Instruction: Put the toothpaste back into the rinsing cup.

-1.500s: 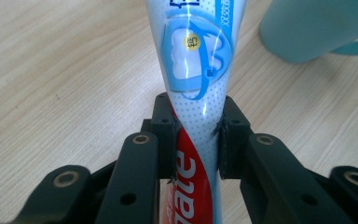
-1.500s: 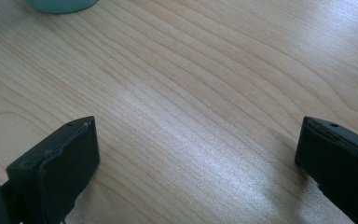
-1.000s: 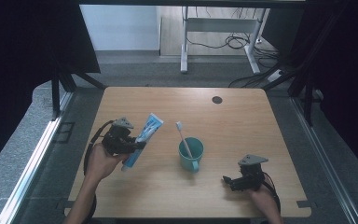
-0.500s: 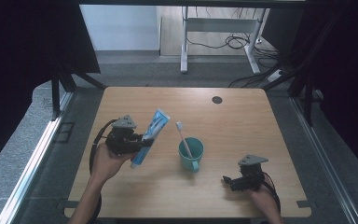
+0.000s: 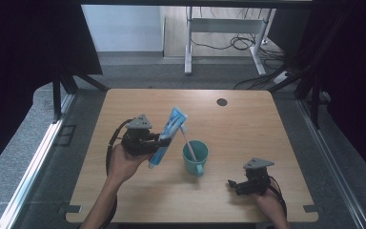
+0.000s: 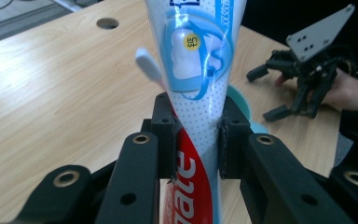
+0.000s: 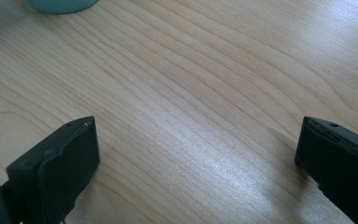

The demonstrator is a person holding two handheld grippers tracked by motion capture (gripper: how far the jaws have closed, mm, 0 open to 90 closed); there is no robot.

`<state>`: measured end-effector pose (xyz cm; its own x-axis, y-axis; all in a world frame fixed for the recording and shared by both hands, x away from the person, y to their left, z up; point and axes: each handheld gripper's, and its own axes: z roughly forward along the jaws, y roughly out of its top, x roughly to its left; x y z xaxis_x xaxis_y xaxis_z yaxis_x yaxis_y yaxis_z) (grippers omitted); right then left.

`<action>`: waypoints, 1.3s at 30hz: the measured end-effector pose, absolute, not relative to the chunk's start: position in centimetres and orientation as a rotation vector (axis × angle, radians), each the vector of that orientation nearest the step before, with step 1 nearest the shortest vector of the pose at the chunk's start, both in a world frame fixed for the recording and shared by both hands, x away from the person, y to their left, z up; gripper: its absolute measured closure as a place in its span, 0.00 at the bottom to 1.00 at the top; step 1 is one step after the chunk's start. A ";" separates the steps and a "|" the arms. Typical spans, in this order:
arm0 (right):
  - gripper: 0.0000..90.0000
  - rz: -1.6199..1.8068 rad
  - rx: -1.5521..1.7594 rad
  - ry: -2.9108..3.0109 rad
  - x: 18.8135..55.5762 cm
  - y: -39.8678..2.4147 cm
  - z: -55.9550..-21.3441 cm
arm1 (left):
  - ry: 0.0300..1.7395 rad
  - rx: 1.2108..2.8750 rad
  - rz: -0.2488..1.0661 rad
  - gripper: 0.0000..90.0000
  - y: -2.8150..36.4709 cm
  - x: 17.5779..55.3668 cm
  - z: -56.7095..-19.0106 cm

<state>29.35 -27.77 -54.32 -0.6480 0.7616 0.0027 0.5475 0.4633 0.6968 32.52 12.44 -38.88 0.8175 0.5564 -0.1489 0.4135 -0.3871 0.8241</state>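
Observation:
My left gripper (image 5: 159, 141) (image 6: 196, 135) is shut on a blue, white and red toothpaste tube (image 5: 168, 135) (image 6: 198, 79), held tilted above the table with its flat end up and to the right. Just right of it stands a teal mug (image 5: 195, 157) (image 6: 247, 109) with a white toothbrush (image 5: 187, 139) (image 6: 148, 65) leaning in it. The tube's upper end hangs close beside the brush head. My right gripper (image 5: 233, 184) (image 7: 198, 158) rests low near the table's front right, jaws wide open over bare wood; it is also in the left gripper view (image 6: 270, 88).
The wooden table (image 5: 248, 129) has a round cable hole (image 5: 222, 101) at the back right. A white desk frame (image 5: 205, 28) and cables lie on the floor beyond. The teal mug's base (image 7: 60, 4) touches the top edge of the right gripper view.
My left gripper has carried the toothpaste tube to the right and a little up, bringing it close to the mug and toothbrush. The right gripper has stayed put.

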 end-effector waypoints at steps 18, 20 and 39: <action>0.00 0.977 1.112 2.410 29.4 -27.8 -54.3 | 0.681 1.991 0.219 0.81 8.5 33.7 -38.4; 0.00 0.977 1.112 2.410 29.4 -27.8 -54.3 | 0.676 1.987 0.222 0.81 8.2 33.9 -38.3; 0.00 0.979 1.111 2.405 29.4 -27.8 -54.3 | 0.654 1.930 0.256 0.81 4.3 35.3 -38.9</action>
